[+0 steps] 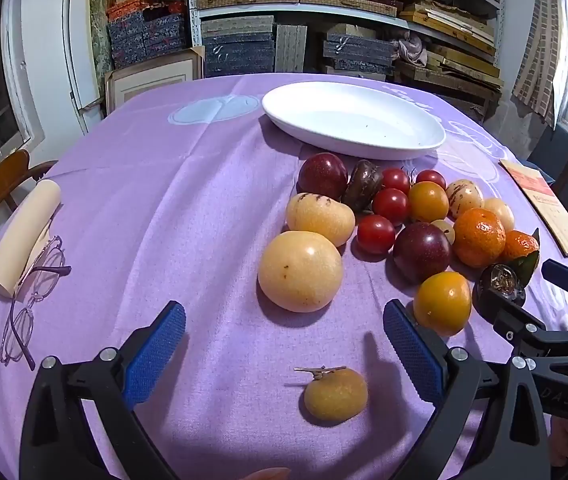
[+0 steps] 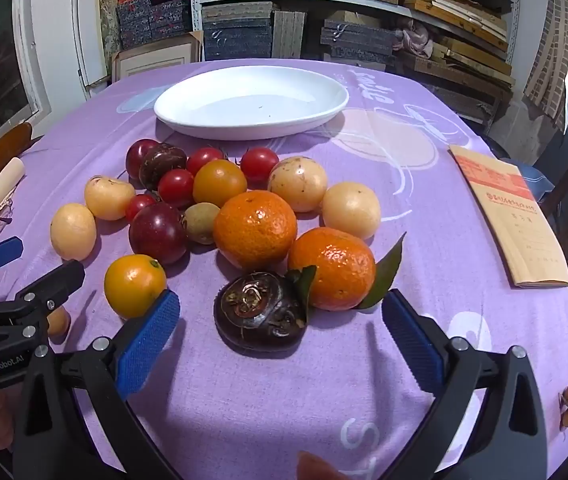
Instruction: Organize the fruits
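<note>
I have both grippers tilted down over the table with the purple cloth (image 1: pixel 164 200), and both stand wide apart with nothing between the pads. My left gripper (image 1: pixel 284 352) hangs over a small tan fruit (image 1: pixel 335 394) with a dry stem, which lies alone on the cloth, apart from the pile. My right gripper (image 2: pixel 280 336) frames a dark, knobbly brown fruit (image 2: pixel 262 312) that lies just in front of its fingers, not touched by either pad.

The fruit lies in a loose heap in the middle of the table, just short of the white oval dish (image 2: pixel 252 100), which has only a few specks in it. In the heap I see two mandarins (image 2: pixel 256 228) with glossy, dimpled orange peel (the nearer one has green leaves beside it), two dark red plums (image 2: pixel 158 234), several shiny red cherry tomatoes (image 2: pixel 176 188), two smooth orange-yellow round fruits (image 2: pixel 135 286), and several pale yellow ones (image 2: pixel 351 210), some with brown flecks. The biggest pale yellow fruit (image 1: pixel 300 271) sits at the heap's left edge in the left view.

A pair of glasses (image 1: pixel 32 280) and a cream roll (image 1: pixel 24 236) lie at the left edge, a tan booklet (image 2: pixel 511 216) at the right.
</note>
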